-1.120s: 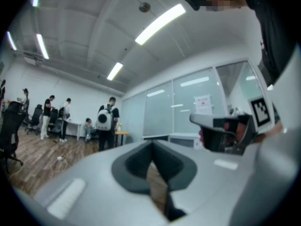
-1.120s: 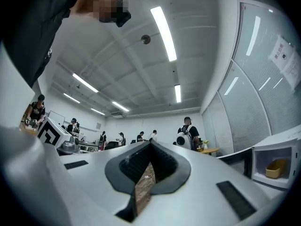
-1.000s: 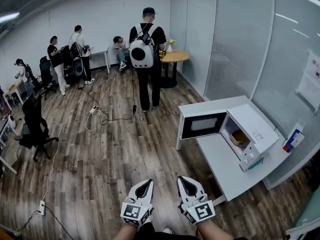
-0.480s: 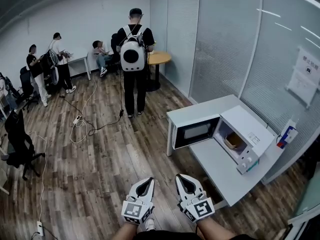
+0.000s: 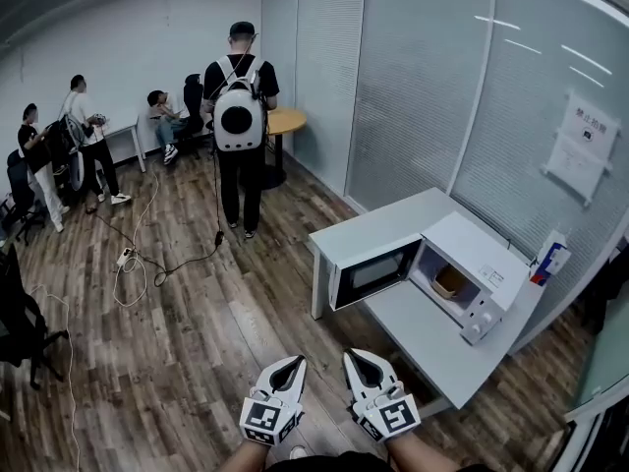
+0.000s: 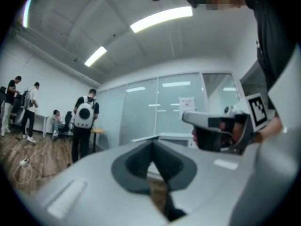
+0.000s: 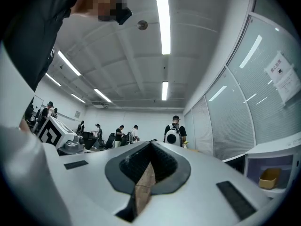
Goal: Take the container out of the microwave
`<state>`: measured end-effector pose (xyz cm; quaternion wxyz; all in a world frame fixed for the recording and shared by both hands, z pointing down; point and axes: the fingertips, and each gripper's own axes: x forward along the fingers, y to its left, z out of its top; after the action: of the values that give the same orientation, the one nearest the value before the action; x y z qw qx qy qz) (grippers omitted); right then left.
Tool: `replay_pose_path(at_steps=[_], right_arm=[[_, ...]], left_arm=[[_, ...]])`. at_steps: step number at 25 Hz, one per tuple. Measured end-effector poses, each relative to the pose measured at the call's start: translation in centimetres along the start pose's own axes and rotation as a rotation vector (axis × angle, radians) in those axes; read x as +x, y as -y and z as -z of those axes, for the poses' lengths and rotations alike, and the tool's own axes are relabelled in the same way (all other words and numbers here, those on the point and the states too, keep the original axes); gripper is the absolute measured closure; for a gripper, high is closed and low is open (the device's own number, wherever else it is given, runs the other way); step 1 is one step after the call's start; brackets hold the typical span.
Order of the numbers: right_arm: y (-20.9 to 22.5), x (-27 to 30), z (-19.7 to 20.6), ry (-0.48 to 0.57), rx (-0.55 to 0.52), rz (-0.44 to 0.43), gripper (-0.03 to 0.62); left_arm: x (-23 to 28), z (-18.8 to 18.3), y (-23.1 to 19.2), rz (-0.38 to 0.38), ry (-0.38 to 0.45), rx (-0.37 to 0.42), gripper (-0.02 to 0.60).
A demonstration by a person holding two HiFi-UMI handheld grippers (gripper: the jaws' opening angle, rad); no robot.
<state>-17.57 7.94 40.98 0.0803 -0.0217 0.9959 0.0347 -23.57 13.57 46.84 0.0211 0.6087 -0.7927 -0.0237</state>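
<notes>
The white microwave (image 5: 470,275) stands on a white table (image 5: 418,327) at the right, its door (image 5: 369,273) swung open to the left. A tan container (image 5: 452,282) sits inside the cavity; it also shows in the right gripper view as the container (image 7: 269,178) at the far right edge. My left gripper (image 5: 292,361) and right gripper (image 5: 352,355) are side by side at the bottom of the head view, short of the table, both shut and empty. Their tips meet in the left gripper (image 6: 151,142) and right gripper (image 7: 151,142) views.
A person with a white backpack (image 5: 237,116) stands ahead on the wooden floor. More people are at desks on the far left (image 5: 59,150). Cables (image 5: 138,259) lie on the floor. A round table (image 5: 285,121) stands by the glass wall. A small carton (image 5: 548,261) stands beside the microwave.
The whole view has swung and moved toward the microwave, which now sits lower and further left in the head view. Both grippers stay shut at the bottom.
</notes>
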Motion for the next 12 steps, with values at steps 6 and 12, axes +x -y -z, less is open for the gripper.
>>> replay_pose_path(at_steps=[6, 12], right_arm=[[2.8, 0.3, 0.8, -0.020, -0.016, 0.078, 0.595], [6.9, 0.7, 1.8, -0.029, -0.028, 0.132, 0.595]], left_arm=[[3.2, 0.3, -0.3, 0.069, -0.003, -0.014, 0.577], [7.7, 0.6, 0.3, 0.129, -0.014, -0.014, 0.577]])
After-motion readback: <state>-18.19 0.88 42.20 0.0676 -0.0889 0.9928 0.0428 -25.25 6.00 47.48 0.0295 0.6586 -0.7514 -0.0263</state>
